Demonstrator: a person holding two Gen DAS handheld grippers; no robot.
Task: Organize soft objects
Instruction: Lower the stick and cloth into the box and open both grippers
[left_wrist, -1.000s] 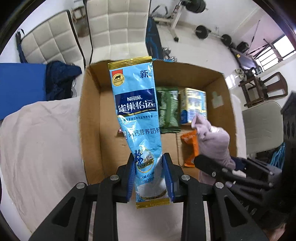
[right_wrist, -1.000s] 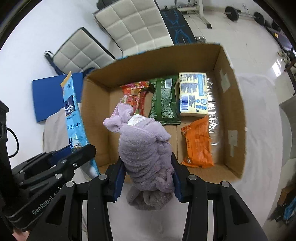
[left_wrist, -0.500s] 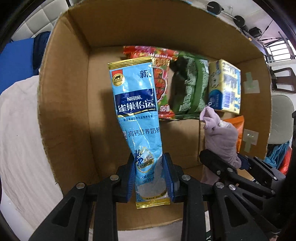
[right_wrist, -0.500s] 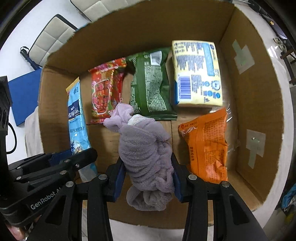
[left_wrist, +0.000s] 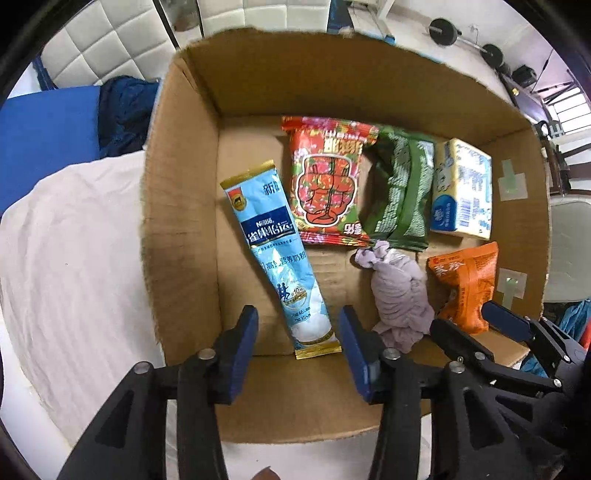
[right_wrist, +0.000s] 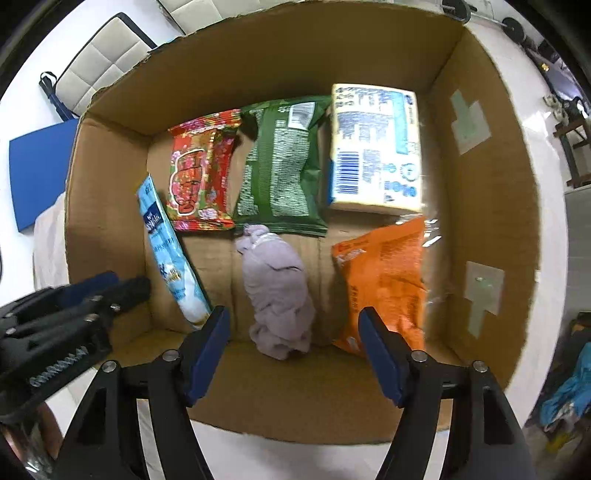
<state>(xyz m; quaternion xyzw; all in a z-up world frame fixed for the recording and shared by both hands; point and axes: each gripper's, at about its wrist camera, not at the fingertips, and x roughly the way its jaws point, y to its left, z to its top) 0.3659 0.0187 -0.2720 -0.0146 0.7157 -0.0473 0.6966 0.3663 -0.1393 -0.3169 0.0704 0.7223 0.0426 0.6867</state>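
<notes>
A light blue milk powder packet (left_wrist: 275, 254) lies on the floor of the cardboard box (left_wrist: 177, 221), at its left. My left gripper (left_wrist: 297, 341) is open above the packet's near end, not touching it. A bundled lilac cloth (right_wrist: 277, 291) lies in the box's middle, also seen in the left wrist view (left_wrist: 400, 295). My right gripper (right_wrist: 293, 341) is open and empty above its near end. The blue packet also shows in the right wrist view (right_wrist: 168, 251).
Inside the box (right_wrist: 480, 206) lie a red snack bag (left_wrist: 327, 181), a green bag (left_wrist: 400, 192), a yellow and blue tissue pack (left_wrist: 461, 188) and an orange bag (right_wrist: 384, 280). The box stands on a white cloth (left_wrist: 70, 266). Padded chairs (left_wrist: 107, 48) stand behind.
Both grippers opened. The blue packet and the lilac cloth dropped from the fingers onto the box floor. Both grippers have drawn back toward the box's near wall.
</notes>
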